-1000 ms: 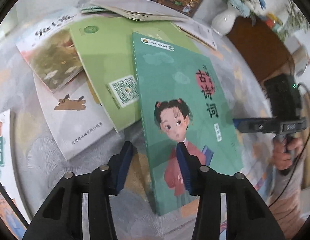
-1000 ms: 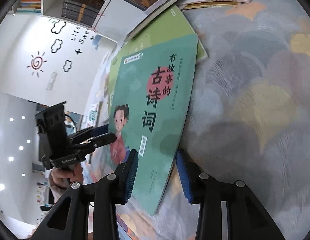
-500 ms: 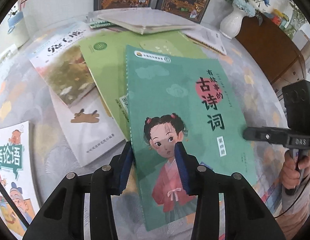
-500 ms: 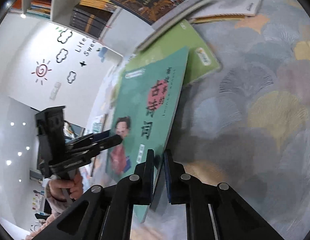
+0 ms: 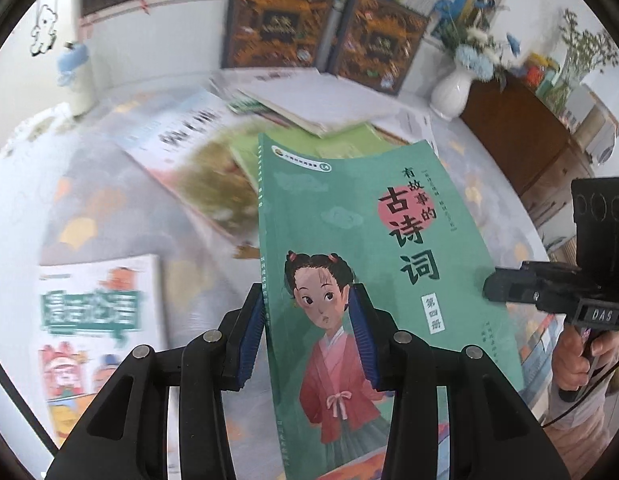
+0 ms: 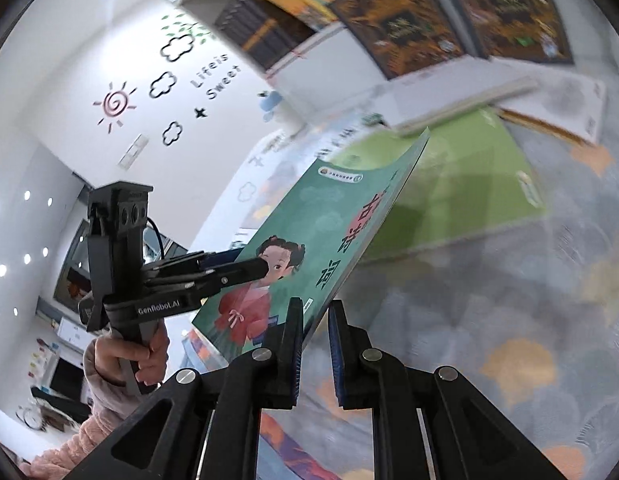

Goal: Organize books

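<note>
The teal book (image 5: pixel 373 248) hangs above the table (image 6: pixel 509 300), thin, floppy, bowing. My left gripper (image 5: pixel 309 336) clamps its spine edge, my right gripper (image 6: pixel 314 344) its opposite edge; I judge spine-side grips steadier.

The table (image 5: pixel 121 216) has a soft cloth with grey and orange fan shapes. Books lie flat on it: a cartoon book (image 5: pixel 97 332) in front, a white and olive book (image 5: pixel 189 152), a green book (image 6: pixel 461 184), and a white vase (image 5: pixel 449 94) at the back.
</note>
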`<state>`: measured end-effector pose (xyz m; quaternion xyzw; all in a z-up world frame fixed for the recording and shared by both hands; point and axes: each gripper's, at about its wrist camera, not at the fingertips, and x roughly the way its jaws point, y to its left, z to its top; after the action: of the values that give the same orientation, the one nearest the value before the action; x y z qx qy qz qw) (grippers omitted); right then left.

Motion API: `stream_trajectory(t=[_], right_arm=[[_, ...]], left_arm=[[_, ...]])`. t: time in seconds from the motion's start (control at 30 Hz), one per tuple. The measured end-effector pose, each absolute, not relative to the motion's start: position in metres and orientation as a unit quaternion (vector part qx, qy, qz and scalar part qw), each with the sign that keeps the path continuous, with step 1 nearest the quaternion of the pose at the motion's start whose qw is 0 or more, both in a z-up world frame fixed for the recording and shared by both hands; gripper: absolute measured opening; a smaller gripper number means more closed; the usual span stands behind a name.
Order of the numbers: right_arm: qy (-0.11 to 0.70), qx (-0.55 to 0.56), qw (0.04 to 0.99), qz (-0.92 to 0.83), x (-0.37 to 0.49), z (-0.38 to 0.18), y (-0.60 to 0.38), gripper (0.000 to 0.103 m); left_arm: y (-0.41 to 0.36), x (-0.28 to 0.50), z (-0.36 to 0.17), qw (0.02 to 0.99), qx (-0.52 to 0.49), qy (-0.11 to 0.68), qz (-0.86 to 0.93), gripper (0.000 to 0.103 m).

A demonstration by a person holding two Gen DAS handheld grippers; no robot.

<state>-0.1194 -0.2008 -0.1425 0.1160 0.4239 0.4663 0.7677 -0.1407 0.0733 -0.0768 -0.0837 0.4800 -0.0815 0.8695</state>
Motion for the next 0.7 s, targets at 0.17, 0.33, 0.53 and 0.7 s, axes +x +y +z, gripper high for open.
stream_trajectory(t=[0.17,0.33,0.53,0.7], right_arm=[[0.417,0.103,0.757,0.492,-0.13,-0.121,-0.142,0.013],[0.413,0.099,0.735,0.528,-0.139,-0.116,-0.074,0.014],[0.439,0.072,0.708,0.549,-0.147,-0.145,0.003,0.015],[0.472,0.074,0.686,0.549,-0.145,-0.178,0.038,0.015]], left_arm=[[0.123,-0.158,-0.053,0.881,-0.074,0.463,-0.057,0.038],[0.174,-0.176,-0.054,0.884,-0.067,0.463,-0.019,0.039],[0.238,-0.197,-0.093,0.869,-0.086,0.486,0.017,0.039],[0.267,-0.206,-0.125,0.859,-0.117,0.498,0.026,0.039]])
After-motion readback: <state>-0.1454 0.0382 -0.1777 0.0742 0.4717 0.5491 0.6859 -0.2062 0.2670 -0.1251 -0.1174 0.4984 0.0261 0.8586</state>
